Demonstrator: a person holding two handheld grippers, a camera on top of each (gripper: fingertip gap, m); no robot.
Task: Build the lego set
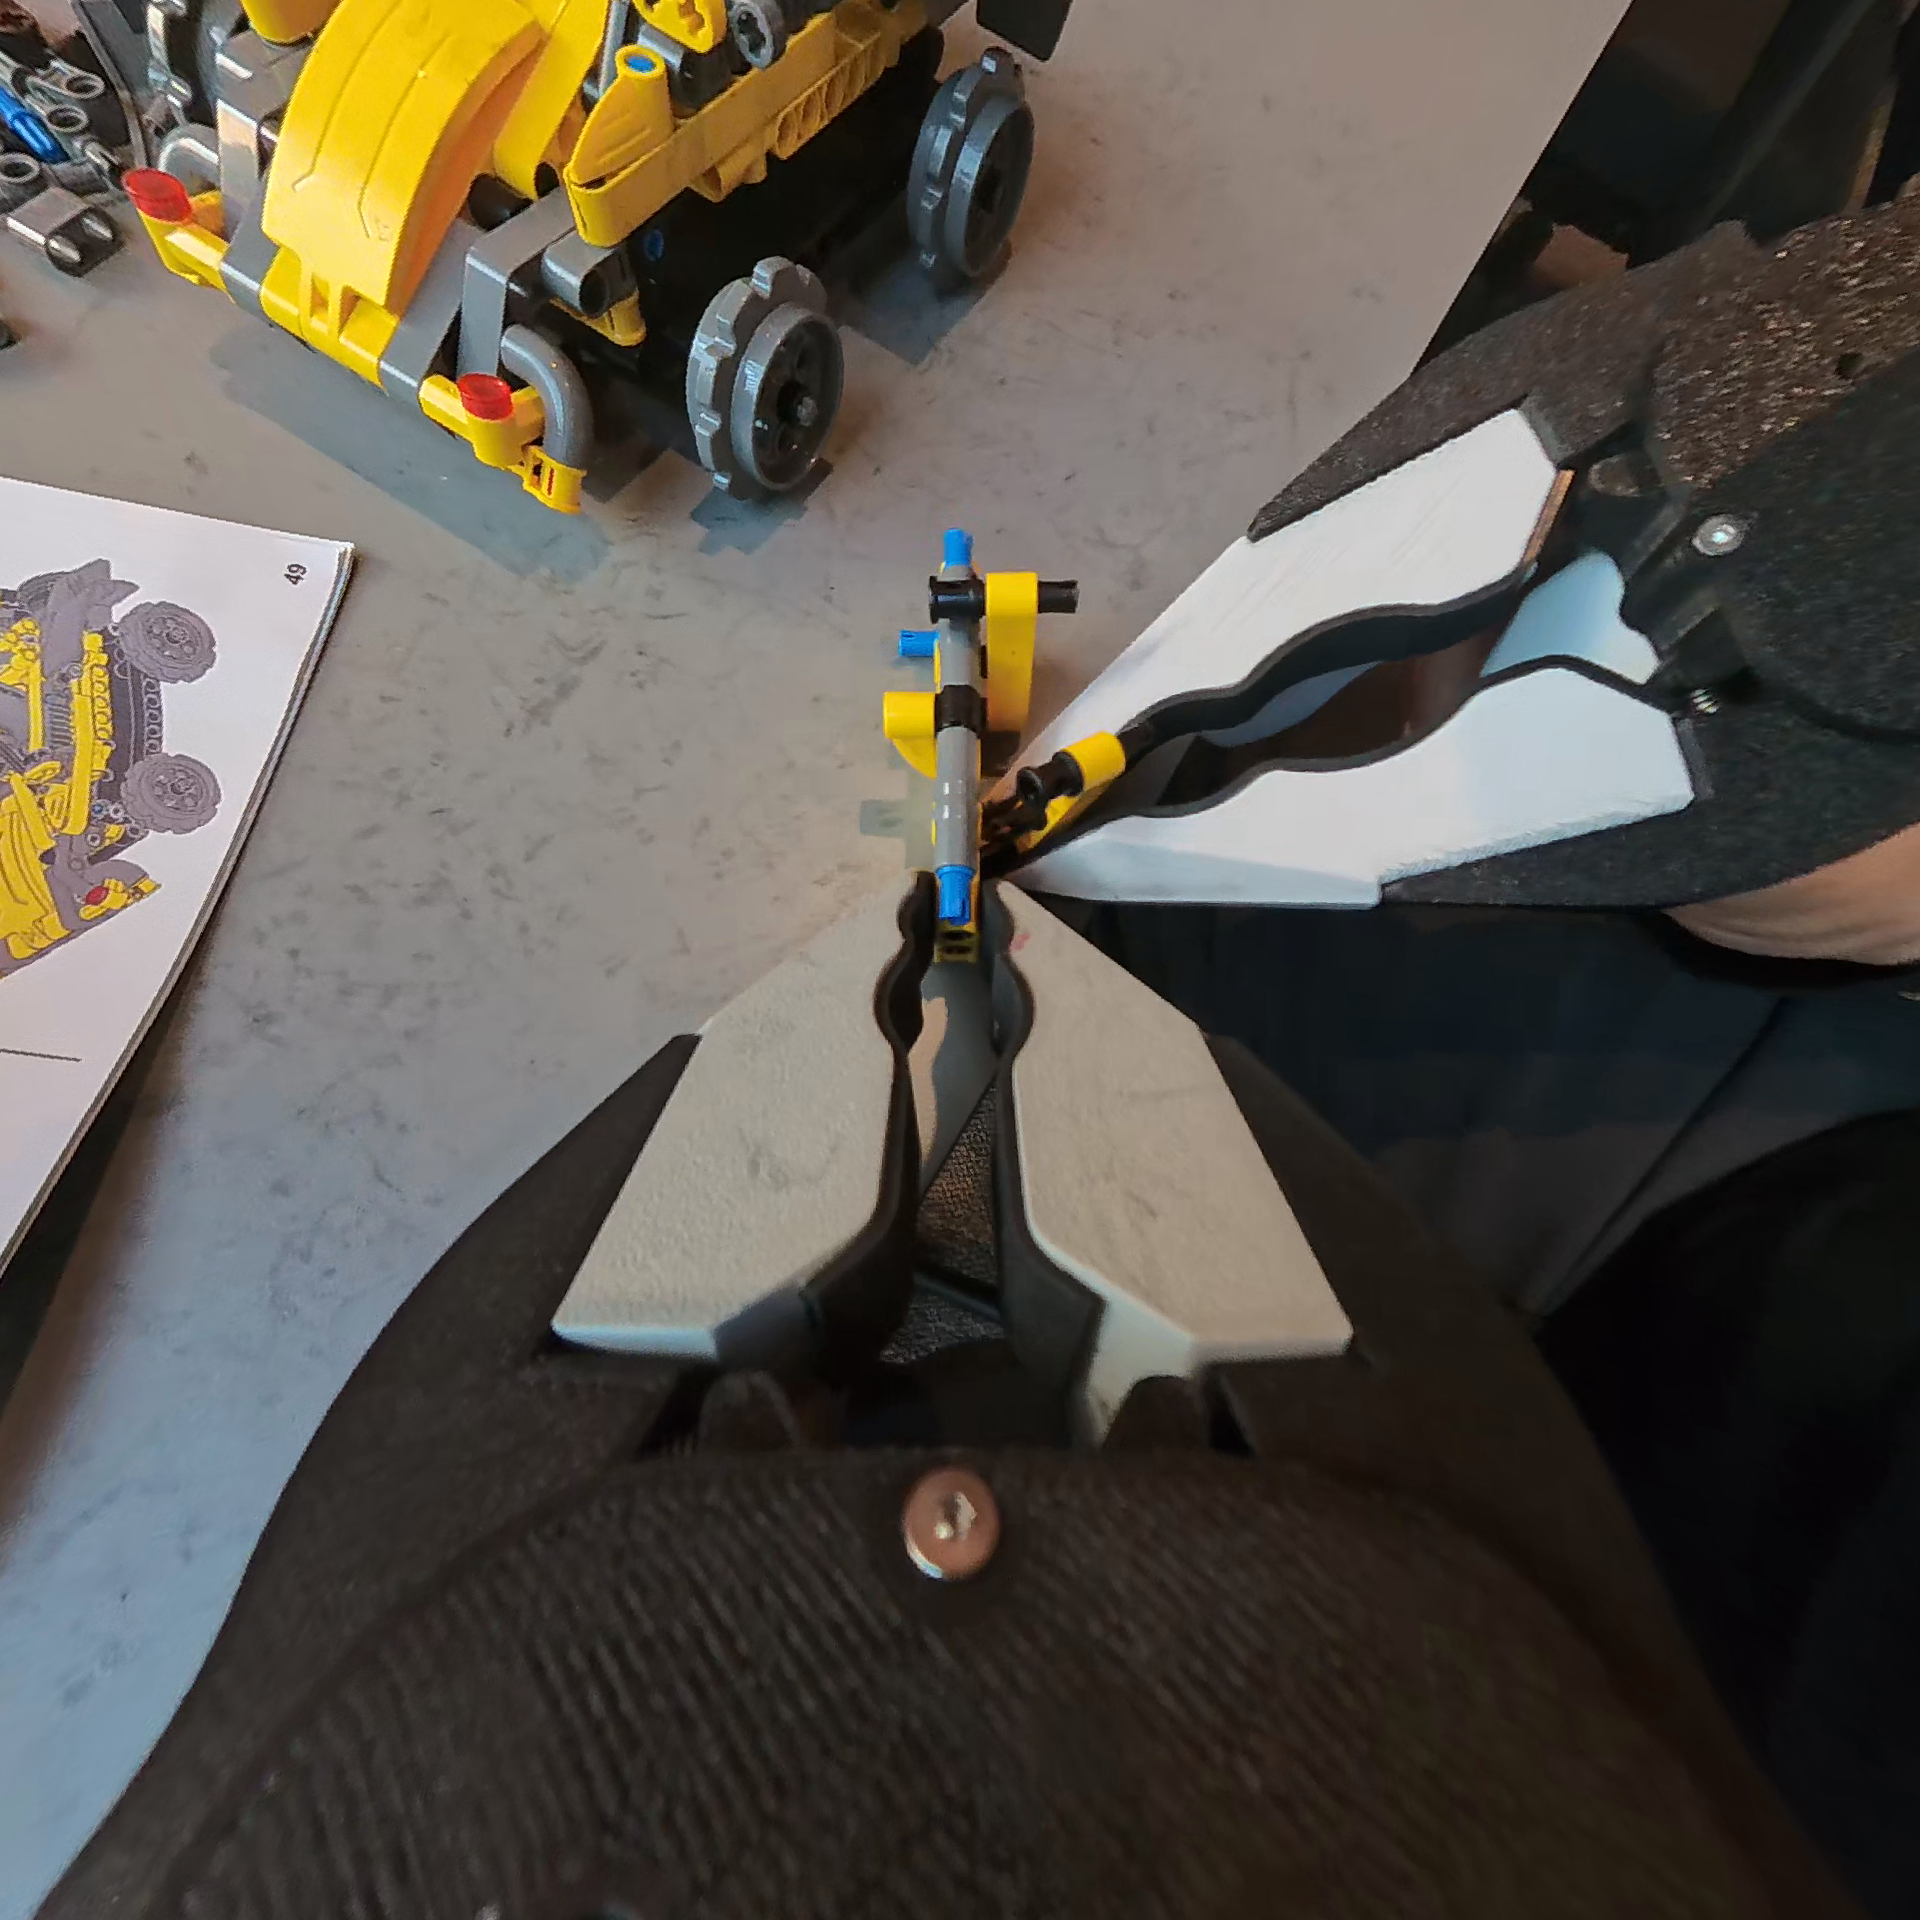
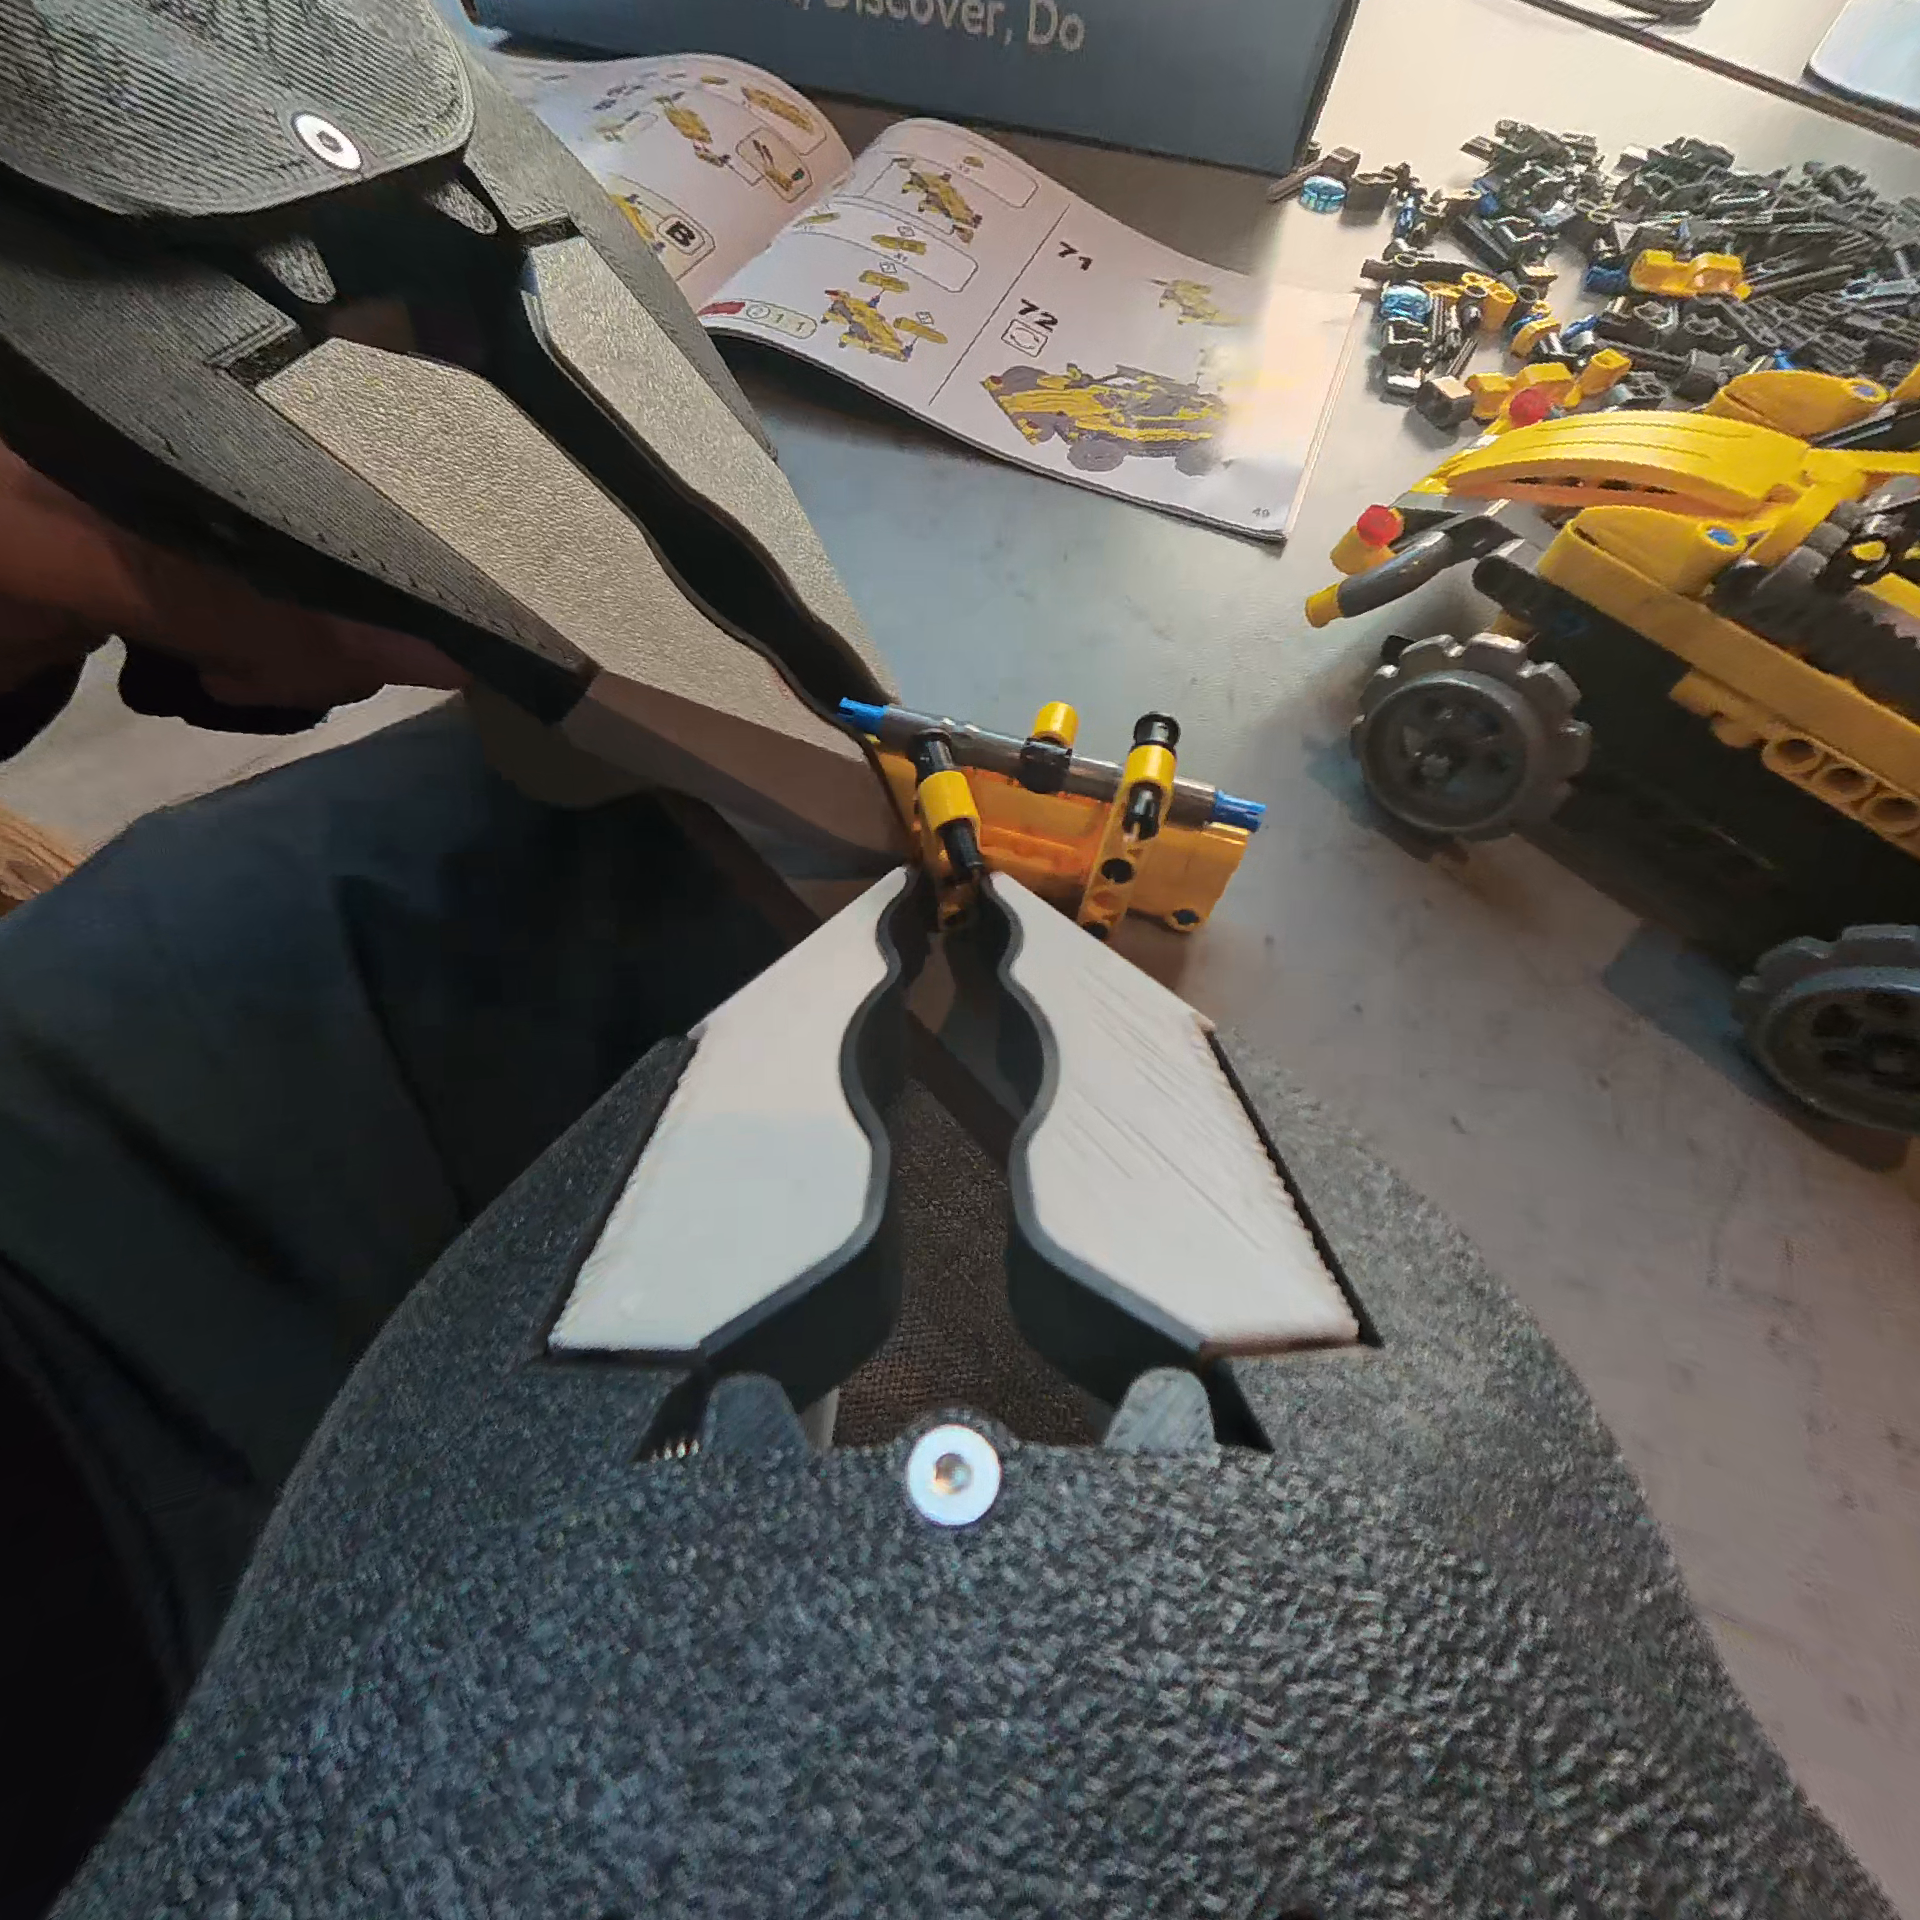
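Note:
A small brick assembly [image 1: 956, 748] is a grey axle with blue pins at both ends, carrying yellow pieces and black pins. My left gripper [image 1: 956, 914] is shut on its near end and holds it just above the grey table [image 1: 520, 779]. My right gripper [image 2: 951, 896] comes in from the side and is shut on a yellow connector with a black pin [image 2: 943, 805], which touches the assembly [image 2: 1081, 831]. In the left wrist view the right gripper [image 1: 1013, 847] and the connector [image 1: 1093, 756] sit at the right. In the right wrist view the left gripper [image 2: 868, 727] reaches in from the upper left.
A yellow and black toy vehicle with grey wheels [image 1: 520, 208] stands beyond the assembly, also in the right wrist view [image 2: 1662, 644]. An open instruction booklet [image 2: 987, 312] lies to the left [image 1: 125, 779]. A pile of loose parts [image 2: 1662, 239] and a blue box [image 2: 935, 62] lie farther back. The grippers are tip to tip, or close to it.

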